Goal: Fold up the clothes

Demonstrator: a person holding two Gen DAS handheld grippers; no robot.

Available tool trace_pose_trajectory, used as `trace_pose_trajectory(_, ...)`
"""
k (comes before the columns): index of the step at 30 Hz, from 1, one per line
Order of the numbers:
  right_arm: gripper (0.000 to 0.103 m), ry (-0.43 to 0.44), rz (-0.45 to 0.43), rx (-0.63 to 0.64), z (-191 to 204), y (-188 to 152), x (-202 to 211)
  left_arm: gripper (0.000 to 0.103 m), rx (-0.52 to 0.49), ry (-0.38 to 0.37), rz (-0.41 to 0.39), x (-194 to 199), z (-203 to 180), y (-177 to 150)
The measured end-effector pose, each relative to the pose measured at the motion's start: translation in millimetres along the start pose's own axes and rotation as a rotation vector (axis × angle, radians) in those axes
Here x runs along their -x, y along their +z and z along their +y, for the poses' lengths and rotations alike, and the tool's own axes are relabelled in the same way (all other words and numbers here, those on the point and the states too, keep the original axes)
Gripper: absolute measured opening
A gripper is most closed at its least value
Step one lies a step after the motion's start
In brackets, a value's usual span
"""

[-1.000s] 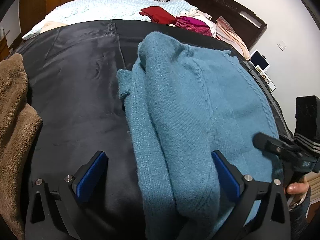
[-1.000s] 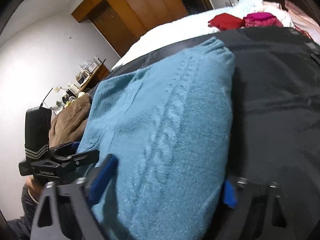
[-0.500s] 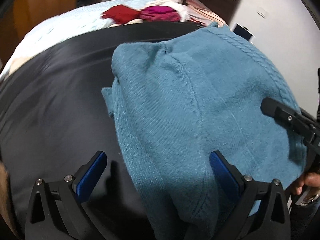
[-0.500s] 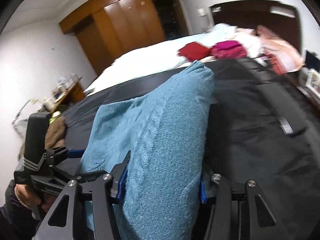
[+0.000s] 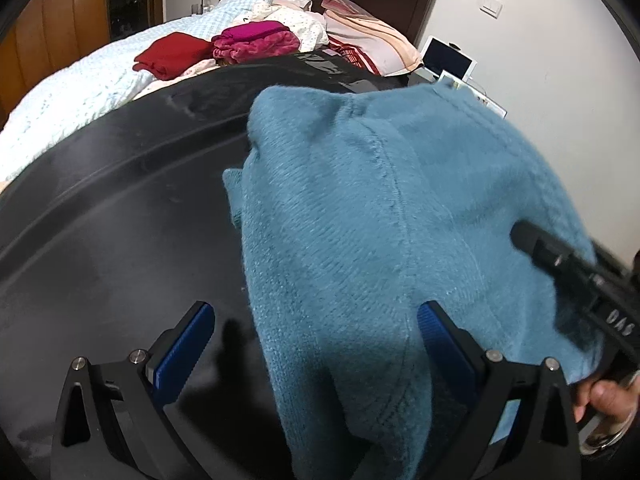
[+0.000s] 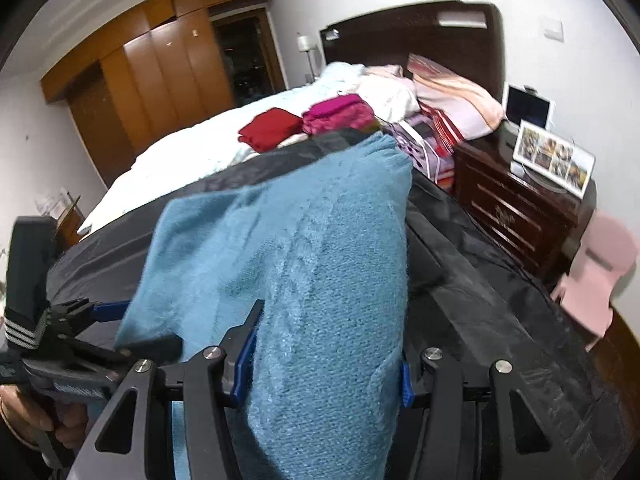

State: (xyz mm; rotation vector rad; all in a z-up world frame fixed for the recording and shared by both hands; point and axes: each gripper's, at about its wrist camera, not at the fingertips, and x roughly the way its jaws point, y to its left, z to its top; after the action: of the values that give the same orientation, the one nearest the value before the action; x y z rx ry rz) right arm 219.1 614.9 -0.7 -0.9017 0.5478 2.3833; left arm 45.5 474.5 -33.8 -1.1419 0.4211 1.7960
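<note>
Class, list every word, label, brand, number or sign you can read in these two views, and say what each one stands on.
"DAS" (uncertain, blurred): white letters on the right gripper body, in the left wrist view.
White print on the left gripper body, in the right wrist view: too blurred to read.
Photo frame on the nightstand: pictures only, no legible text.
Nothing else is readable.

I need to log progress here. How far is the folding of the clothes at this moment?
Done: red and pink clothes lie folded on the bed. In hand: the right gripper clamps the blue sweater, already doubled over; the left gripper is open around its edge. Left: finishing this sweater.
</note>
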Motion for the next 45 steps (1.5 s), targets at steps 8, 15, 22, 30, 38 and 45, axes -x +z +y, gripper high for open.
trace_pose_trajectory(8, 0.084, -0.105, -0.032, 0.082, 6, -12, 22, 0.103, -0.029, 0.059, -0.029, 2, -4, 6)
trace_pose_trajectory(15, 0.084, -0.123, -0.064, 0.132, -12, -51, 79, 0.103, -0.153, 0.19, -0.11, 20, -23, -7)
trace_pose_trajectory(22, 0.084, -0.185, 0.01, 0.256, -5, -87, 83, 0.103, -0.151, 0.202, -0.091, 14, -25, -12)
trace_pose_trajectory(30, 0.086, -0.27, 0.024, 0.161, -15, -84, 61, 0.103, -0.176, 0.229, -0.1, 10, -27, -18)
trace_pose_trajectory(38, 0.089, -0.25, 0.028, 0.046, -29, -88, 70, 0.103, -0.148, 0.196, -0.104, 11, -23, -19)
trace_pose_trajectory(45, 0.091, -0.154, -0.046, 0.001, -16, -87, 104, 0.103, -0.108, 0.204, -0.14, 43, -29, -29)
